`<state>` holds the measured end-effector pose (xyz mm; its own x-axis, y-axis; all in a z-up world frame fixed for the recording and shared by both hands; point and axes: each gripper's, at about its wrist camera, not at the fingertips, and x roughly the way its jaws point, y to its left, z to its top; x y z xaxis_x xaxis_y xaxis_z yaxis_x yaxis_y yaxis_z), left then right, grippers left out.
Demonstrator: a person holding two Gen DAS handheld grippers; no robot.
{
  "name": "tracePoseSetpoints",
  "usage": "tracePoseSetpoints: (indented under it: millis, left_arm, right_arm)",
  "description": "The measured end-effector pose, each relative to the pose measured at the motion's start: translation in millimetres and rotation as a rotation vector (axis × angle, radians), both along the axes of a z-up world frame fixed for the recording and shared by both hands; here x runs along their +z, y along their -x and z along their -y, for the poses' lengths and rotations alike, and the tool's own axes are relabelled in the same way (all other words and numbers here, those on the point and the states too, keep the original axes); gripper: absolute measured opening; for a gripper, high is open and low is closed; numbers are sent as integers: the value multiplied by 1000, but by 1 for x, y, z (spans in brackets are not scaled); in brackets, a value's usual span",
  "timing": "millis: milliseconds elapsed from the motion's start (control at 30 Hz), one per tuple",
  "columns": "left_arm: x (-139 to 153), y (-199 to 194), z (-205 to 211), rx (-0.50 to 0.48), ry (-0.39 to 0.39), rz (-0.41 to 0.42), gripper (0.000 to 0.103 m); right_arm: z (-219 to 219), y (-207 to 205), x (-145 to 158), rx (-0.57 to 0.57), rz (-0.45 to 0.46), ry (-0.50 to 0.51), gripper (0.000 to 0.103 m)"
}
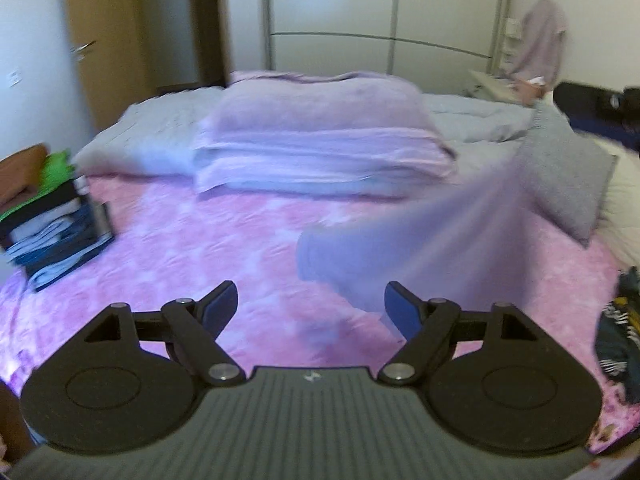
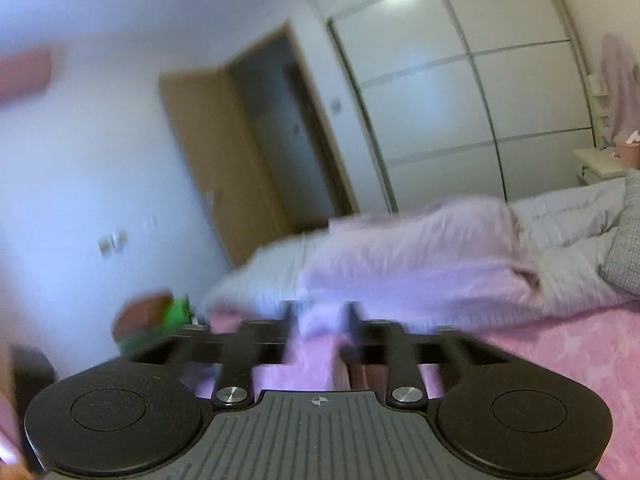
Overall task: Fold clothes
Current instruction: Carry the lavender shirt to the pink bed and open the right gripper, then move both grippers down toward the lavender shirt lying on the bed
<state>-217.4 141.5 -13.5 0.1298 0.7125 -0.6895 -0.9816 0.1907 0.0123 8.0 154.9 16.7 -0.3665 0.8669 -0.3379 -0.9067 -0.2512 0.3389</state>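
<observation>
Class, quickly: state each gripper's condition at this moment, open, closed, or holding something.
Left gripper: open, nothing between its fingers; a blurred blue-grey garment lies beyond.
Right gripper: open, holding nothing.

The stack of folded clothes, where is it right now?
In the left wrist view, the stack of folded clothes sits at the left edge of the pink bedspread, left of the folded lilac blanket.
</observation>
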Motion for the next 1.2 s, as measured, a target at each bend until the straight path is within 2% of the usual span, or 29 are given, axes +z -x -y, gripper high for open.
tracePoseSetpoints:
  millis: [33, 100, 167, 267, 433, 533, 733, 1000, 1200]
  left_arm:
    - [-1, 17, 3, 13, 8, -3, 77]
    - [-6, 37, 7, 31, 31, -4, 77]
    - [-11, 55, 16, 41, 49, -7, 78]
    - [-23, 69, 25, 52, 85, -12, 80]
    - [-33, 82, 46, 63, 121, 0, 80]
    - [-34, 81, 55, 64, 127, 3, 81]
    - [-37, 64, 73, 55, 142, -6, 81]
    - [-53, 28, 94, 57, 200, -31, 82]
    - [-55, 10, 111, 85, 202, -33, 82]
  right_arm:
    - [-1, 13, -7, -3, 6, 12, 59]
    - [5, 32, -21, 8, -2, 48, 59]
    - [9, 49, -38, 15, 9, 133, 59]
    - [14, 52, -65, 22, 70, 246, 59]
    - [39, 67, -94, 42, 147, 359, 59]
    - [48, 68, -105, 58, 173, 392, 59]
    - [77, 65, -104, 90, 206, 429, 59]
    - [93, 40, -124, 139, 221, 496, 59]
    - [101, 25, -132, 182, 244, 517, 59]
